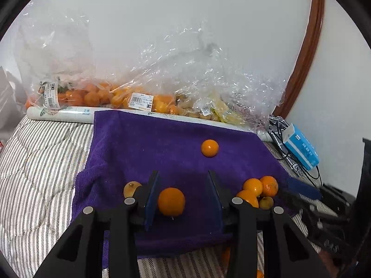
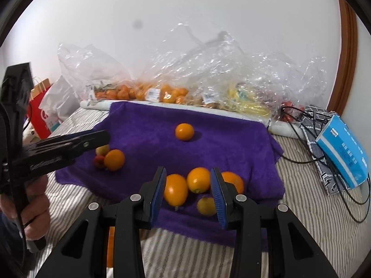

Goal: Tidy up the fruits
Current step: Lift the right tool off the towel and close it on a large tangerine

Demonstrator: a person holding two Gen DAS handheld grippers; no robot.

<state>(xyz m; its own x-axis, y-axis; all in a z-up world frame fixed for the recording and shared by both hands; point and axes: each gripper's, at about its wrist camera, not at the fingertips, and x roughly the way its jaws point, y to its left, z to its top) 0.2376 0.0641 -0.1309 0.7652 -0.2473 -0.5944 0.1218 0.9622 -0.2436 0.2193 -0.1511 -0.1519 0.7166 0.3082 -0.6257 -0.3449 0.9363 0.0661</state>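
A purple towel (image 1: 143, 143) (image 2: 227, 139) lies on striped bedding with loose fruit on it. My left gripper (image 1: 183, 178) is open around an orange (image 1: 171, 201) that rests on the towel close to the left pad and far from the right one. A yellowish fruit (image 1: 131, 188) sits just outside its left finger. My right gripper (image 2: 188, 173) is open over a cluster of oranges (image 2: 198, 180) and a small yellow fruit (image 2: 206, 206), with no pad pressing on any of them. A lone orange (image 1: 209, 147) (image 2: 184, 131) sits further back.
Clear plastic bags of oranges (image 1: 104, 95) (image 2: 162, 92) and a white paper roll (image 1: 58, 114) line the wall. A blue tissue pack (image 2: 343, 153) and black cables (image 2: 313, 139) lie to the right. A red paper bag (image 2: 38, 118) stands at the left. A person's hand (image 2: 34, 208) holds the left gripper.
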